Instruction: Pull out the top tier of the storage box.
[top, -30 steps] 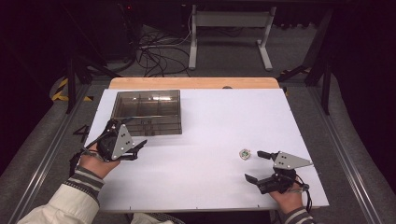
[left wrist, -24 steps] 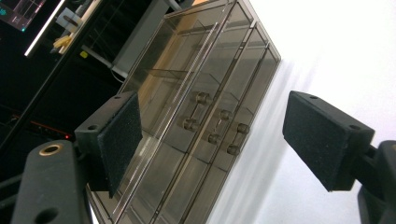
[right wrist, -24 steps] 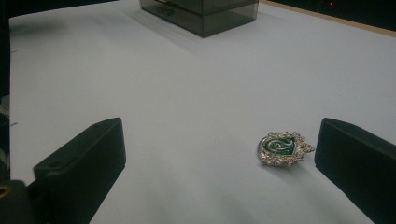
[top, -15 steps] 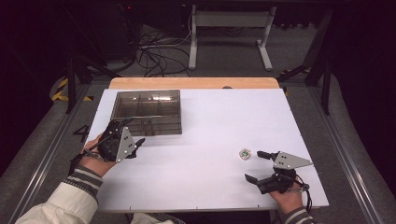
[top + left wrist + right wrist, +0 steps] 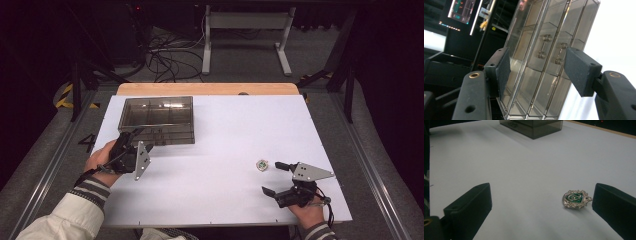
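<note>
Looking down from the high view: left hand-held gripper (image 5: 142,139) is sitting at the near-left corner of the smoky clear organizer box (image 5: 157,119), which is resting on the white tabletop (image 5: 225,125) at its far left. Right hand-held gripper (image 5: 272,177) is lying low at the near right, jaws spread, with the small silver-and-green badge (image 5: 262,164) just beyond them, apart from both tips.

Left gripper view: the organizer box (image 5: 544,57) is running between the two pads (image 5: 503,71), its divided compartments and two small hinge-like fittings visible through the wall. Jaws have just been closing, now about half open; gaps are showing on both sides, so nothing is gripped.

Right gripper view: jaws are standing wide and holding nothing. The badge (image 5: 576,198) is lying flat on the tabletop (image 5: 524,170), just beside the right-hand jaw; contact unclear. The organizer box (image 5: 531,126) is sitting well apart at the far edge.
</note>
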Motion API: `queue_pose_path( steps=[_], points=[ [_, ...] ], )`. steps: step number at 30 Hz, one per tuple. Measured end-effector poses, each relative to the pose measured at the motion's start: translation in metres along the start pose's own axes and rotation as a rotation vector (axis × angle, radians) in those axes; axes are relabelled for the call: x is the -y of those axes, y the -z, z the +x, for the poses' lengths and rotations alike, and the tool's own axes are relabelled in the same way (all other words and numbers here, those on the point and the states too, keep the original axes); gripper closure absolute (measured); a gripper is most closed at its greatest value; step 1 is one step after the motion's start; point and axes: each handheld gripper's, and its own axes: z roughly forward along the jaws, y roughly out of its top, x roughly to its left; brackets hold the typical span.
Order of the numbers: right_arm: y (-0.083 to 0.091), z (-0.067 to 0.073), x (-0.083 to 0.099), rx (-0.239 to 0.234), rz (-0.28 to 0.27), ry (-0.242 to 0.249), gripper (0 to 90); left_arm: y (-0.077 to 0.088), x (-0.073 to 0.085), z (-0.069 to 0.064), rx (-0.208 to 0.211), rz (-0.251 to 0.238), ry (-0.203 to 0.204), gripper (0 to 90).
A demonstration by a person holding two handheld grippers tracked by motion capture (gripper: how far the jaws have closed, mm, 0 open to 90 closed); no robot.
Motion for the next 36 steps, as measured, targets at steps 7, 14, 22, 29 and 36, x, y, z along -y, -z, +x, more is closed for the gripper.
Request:
queue_pose_path(
  steps=[7,14,22,29,36],
  points=[
    [0.0,0.0,0.0,-0.001,0.002,-0.001,3.6,-0.002,-0.003,-0.005,-0.02,-0.002,-0.011,41.0],
    [-0.001,0.0,0.0,-0.002,0.008,0.009,3.6,-0.004,-0.004,-0.009,-0.057,0.02,-0.037,43.7],
    [-0.001,0.001,0.0,-0.002,0.008,0.008,3.7,-0.007,-0.004,-0.013,-0.105,0.04,-0.085,45.2],
    [-0.001,0.001,0.0,-0.001,0.009,0.01,3.8,-0.015,-0.007,-0.017,-0.136,0.051,-0.14,42.2],
    [-0.001,0.001,0.0,0.0,0.01,0.009,4.0,-0.024,-0.007,-0.021,-0.161,0.088,-0.173,40.6]
  ],
)
